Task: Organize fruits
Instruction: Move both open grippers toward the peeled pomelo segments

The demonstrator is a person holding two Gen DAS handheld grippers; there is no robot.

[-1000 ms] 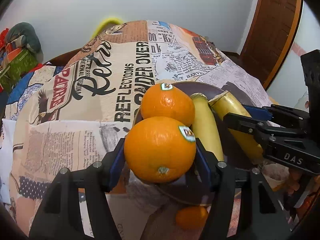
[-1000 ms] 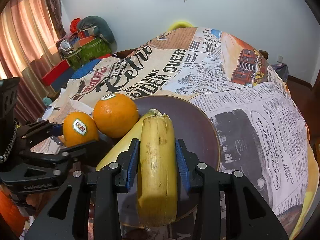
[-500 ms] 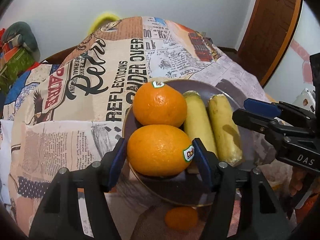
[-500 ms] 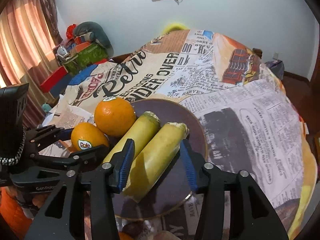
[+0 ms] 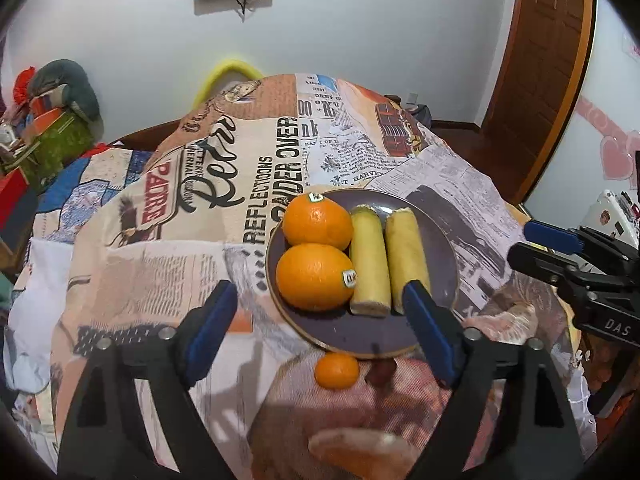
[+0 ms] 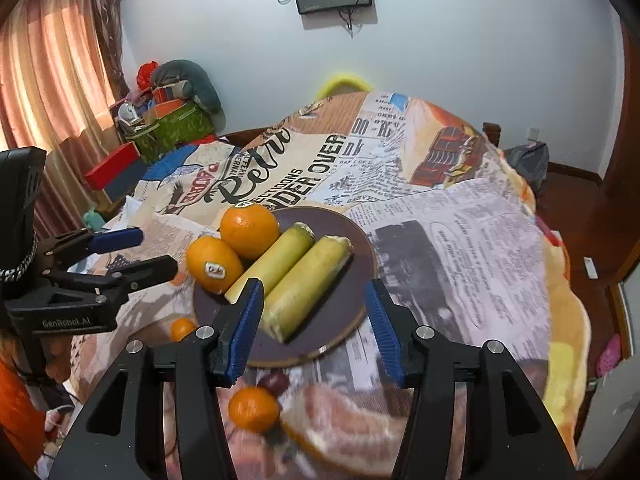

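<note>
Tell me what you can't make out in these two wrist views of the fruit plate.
- Dark round item near the plate: right wrist view, partly behind the right claw, blurred.
- Sticker on the near orange: left wrist view, too small to read.
- Pale fruit piece: left wrist view, blurred, cut off by the bottom edge.

The left claw (image 5: 320,334) is held with its blue-padded fingers (image 5: 210,330) spread wide apart, and nothing is gripped between them. The right claw (image 6: 314,326) is likewise held spread, its blue pads (image 6: 382,330) parted around nothing. Both are kept level, side by side and pointed forward.
</note>
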